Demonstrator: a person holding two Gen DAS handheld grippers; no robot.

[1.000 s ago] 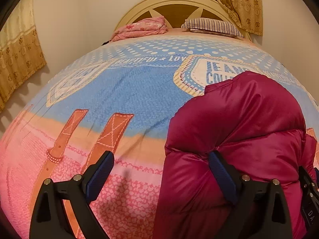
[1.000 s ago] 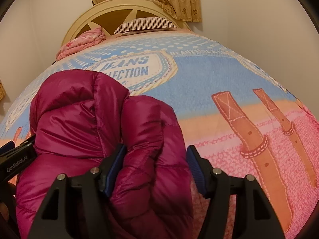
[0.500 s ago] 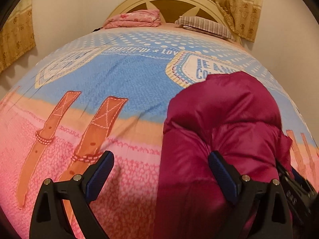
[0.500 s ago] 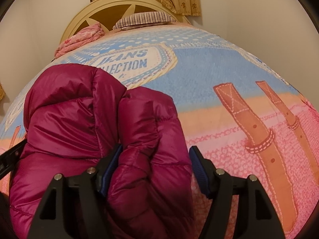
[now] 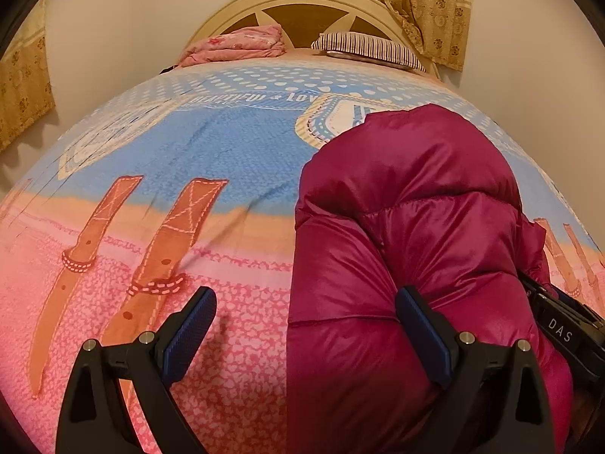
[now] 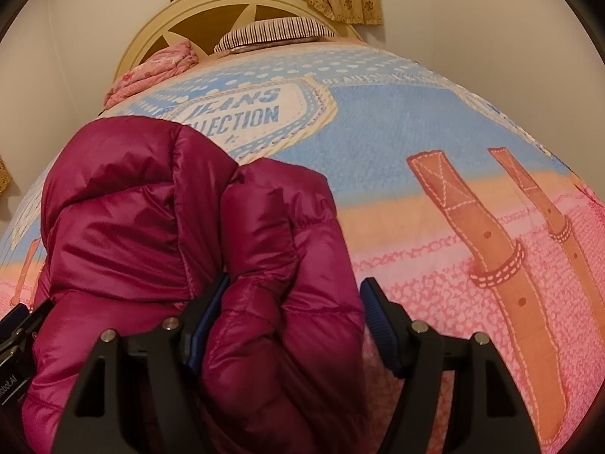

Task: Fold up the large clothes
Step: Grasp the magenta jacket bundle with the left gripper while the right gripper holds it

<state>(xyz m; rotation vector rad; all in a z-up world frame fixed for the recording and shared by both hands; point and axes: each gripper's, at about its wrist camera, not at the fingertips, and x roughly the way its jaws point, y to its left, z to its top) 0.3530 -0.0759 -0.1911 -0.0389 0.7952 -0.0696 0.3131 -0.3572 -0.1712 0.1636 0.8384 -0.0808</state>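
Jacket (image 5: 408,234) bundle lies lengthwise toward headboard (image 5: 302,3).

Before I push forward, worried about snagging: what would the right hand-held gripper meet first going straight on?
Most likely the magenta puffer jacket: a bulging fold already sits between the open fingers of the right hand-held gripper. Depth beyond it is unclear.

The left claw (image 5: 306,329) stands with its fingers spread wide, blue pads (image 5: 191,335) facing each other across the gap. The right claw (image 6: 293,325) is likewise parted, pads apart, fingers pointing forward. Each claw's black body shows at the edge of the other's view.
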